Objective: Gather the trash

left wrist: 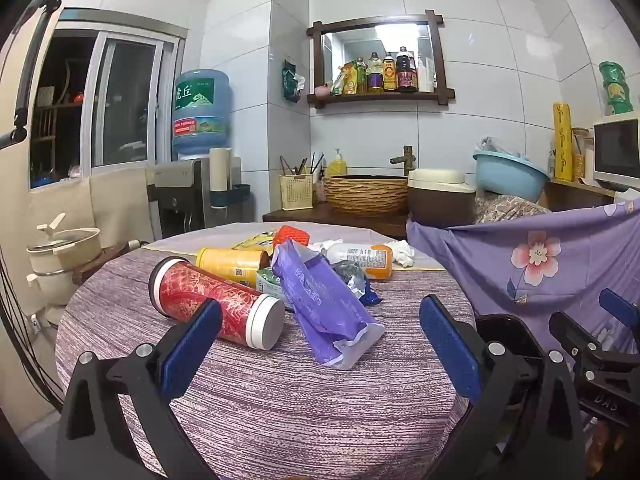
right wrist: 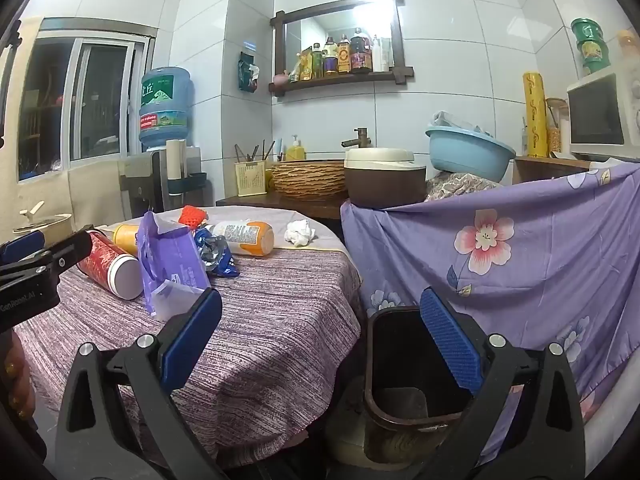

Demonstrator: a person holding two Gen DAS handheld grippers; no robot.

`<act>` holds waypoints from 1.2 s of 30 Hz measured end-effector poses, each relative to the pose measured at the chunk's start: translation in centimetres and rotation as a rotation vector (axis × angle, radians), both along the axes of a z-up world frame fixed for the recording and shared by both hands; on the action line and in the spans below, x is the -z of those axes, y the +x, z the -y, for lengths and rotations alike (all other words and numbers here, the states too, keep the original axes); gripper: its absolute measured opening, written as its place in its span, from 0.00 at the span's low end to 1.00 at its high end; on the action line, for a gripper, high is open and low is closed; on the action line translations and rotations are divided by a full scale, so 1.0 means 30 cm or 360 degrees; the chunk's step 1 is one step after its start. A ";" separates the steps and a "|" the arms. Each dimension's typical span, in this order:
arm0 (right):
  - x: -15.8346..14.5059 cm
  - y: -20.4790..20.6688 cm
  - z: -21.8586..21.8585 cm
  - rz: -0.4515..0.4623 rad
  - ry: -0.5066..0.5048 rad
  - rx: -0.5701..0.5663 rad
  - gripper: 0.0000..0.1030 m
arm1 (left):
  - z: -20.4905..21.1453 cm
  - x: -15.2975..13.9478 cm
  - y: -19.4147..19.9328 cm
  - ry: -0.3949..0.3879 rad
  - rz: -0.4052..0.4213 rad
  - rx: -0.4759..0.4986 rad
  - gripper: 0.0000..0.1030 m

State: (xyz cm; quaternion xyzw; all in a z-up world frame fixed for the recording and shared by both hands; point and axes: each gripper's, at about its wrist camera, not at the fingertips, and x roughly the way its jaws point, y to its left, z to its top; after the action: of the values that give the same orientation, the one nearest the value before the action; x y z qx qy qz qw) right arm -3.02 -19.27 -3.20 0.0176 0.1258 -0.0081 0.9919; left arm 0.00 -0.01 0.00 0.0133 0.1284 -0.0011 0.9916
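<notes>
Tongs on both sides stand wide with nothing between their blue pads: the left tongs (left wrist: 320, 344) hang over the near part of the round surface (left wrist: 280, 400) with its purple striped cloth, and the right tongs (right wrist: 320, 340) hang over the surface's right edge, above a dark bin (right wrist: 404, 364) standing on the floor beside it. The bin's bottom looks bare.

Just past the left tongs lies a red canister (left wrist: 216, 304) on its side, its white cap turned toward the camera. Touching its right flank is a purple plastic bag (left wrist: 320, 304), crumpled and stretched toward the near edge. Behind these lie a yellow tube (left wrist: 232, 264), a crumpled blue-and-silver wrapper (left wrist: 356, 280), and a white bottle with an orange cap (left wrist: 360, 258) on its side. Farther back sit an orange-red mesh piece (left wrist: 292, 234) and a wad of white tissue (right wrist: 300, 232), the tissue well apart from the pile on the right.

A purple floral cloth (right wrist: 500, 256) drapes to the right of the bin. Beyond the surface stand a woven basin (left wrist: 366, 194), a water dispenser (left wrist: 200, 120) and a wall shelf of bottles (left wrist: 380, 68).
</notes>
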 end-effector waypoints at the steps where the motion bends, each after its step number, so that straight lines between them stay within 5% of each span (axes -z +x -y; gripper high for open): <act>1: 0.000 0.000 0.000 -0.0002 0.0000 -0.0001 0.95 | 0.000 0.000 0.001 0.0001 -0.0003 0.0000 0.95; 36: 0.013 -0.004 -0.004 -0.0004 0.0001 -0.0006 0.95 | -0.005 0.001 -0.005 -0.0005 -0.0003 0.0002 0.95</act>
State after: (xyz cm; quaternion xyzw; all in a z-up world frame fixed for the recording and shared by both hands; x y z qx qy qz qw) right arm -3.14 -19.15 -3.58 0.0176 0.1272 -0.0062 0.9917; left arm -0.16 0.12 -0.02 0.0117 0.1293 -0.0018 0.9915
